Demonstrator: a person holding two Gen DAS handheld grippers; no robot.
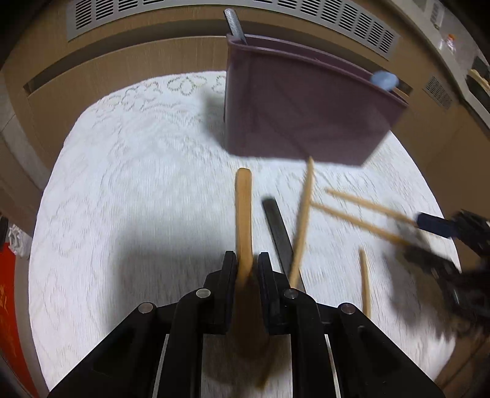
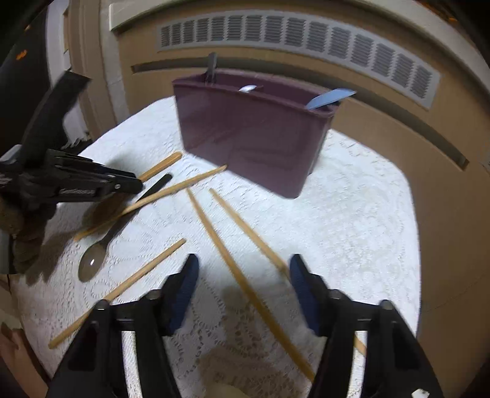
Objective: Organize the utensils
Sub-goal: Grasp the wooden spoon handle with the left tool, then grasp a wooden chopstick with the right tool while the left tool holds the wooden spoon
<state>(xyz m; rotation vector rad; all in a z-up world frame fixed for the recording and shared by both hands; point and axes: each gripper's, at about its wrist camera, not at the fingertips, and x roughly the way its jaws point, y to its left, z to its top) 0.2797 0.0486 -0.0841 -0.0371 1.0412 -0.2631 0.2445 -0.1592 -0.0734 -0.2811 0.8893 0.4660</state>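
My left gripper [image 1: 247,260] is shut on the handle of a wooden spoon [image 1: 243,208] that lies on the white lace cloth; in the right wrist view it [image 2: 125,185] comes in from the left over that wooden spoon [image 2: 160,165]. A black-handled spoon [image 2: 93,260] and a chopstick [image 2: 159,196] lie beside it. My right gripper [image 2: 245,275] is open low over the cloth, with two chopsticks [image 2: 232,269] running between its blue pads [image 2: 183,290], neither of them squeezed. Another chopstick [image 2: 128,284] lies left of it. The purple organizer bin [image 2: 254,134] stands behind.
The bin [image 1: 306,107] holds a grey handle [image 1: 234,24] at its left end and a blue utensil [image 1: 384,80] at its right end. A wooden wall with vent grilles [image 2: 291,33] rises close behind the table. The tablecloth [image 1: 137,183] ends at rounded edges on both sides.
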